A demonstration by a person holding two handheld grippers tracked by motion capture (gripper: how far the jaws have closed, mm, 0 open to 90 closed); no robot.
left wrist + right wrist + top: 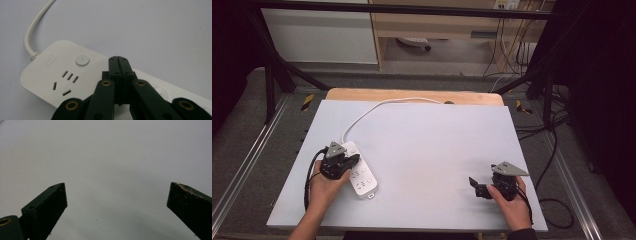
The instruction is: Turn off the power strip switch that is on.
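Hovering over the white power strip [75,75] at the table's [437,150] left side, the left gripper [119,59] has its jaws pressed together, empty, tips just beside the round switch button [82,60]. Pressing looks not yet done; contact cannot be told. Right gripper [478,186] rests well apart, jaws spread wide, holding nothing.

You are gripping a black two-jaw left gripper [348,161] at the frame's lower left, its grey three-cornered plate showing on top and a black cable looping beside it. Brass-ringed screws are glinting along its jaw links. Your matching right gripper [475,185] is sitting lower right, above a dark sleeve [522,234].
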